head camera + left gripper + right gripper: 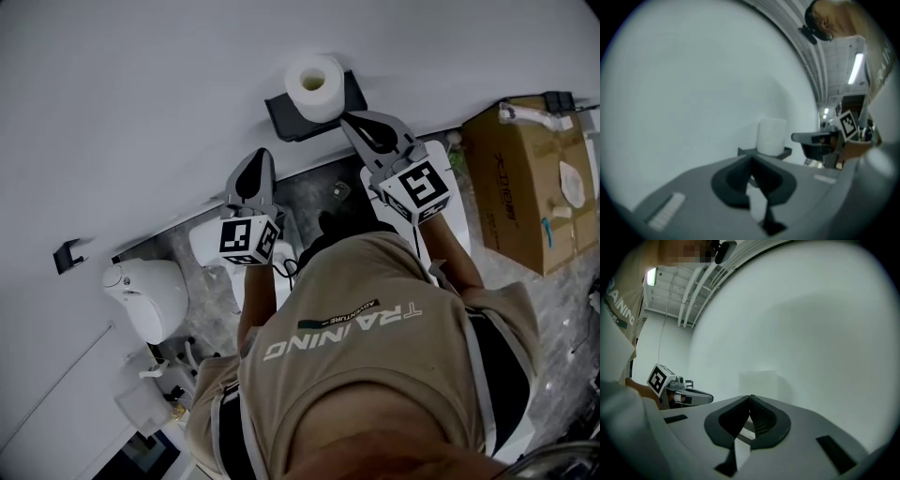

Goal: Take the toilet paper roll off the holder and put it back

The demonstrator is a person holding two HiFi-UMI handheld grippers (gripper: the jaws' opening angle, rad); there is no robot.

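Nearest the head view is the person [375,375], in a tan shirt [356,328] with printed lettering, both forearms reaching forward. Each hand carries one gripper with a marker cube [246,239] at its rear.

Left gripper [261,155]: both jaws are pressed together at the tips, with nothing between them. The left gripper view shows the dark pads meeting along one line [751,159]. This gripper points at the white wall [141,112], left of and short of the holder [281,117].

Right gripper [345,118]: jaws likewise pressed together, with nothing held, as its own view shows [750,397]. Its tips lie just beside the holder's right end, close to the toilet paper roll [314,86]. The left gripper view shows a narrow gap between those tips and the roll, so there is no contact.

Toilet paper roll: it stands on end on the holder, core opening upward. The holder is a flat dark shelf fixed to the wall. In the left gripper view the roll [771,136] sits on the shelf [785,152], ahead and to the right of the jaws. In the right gripper view it appears faintly [758,383], directly beyond the closed tips, with the left gripper [711,398] off to the left.

Surroundings: a white toilet [145,295] stands at lower left on the grey floor [319,192], and a cardboard box [520,178] stands at right
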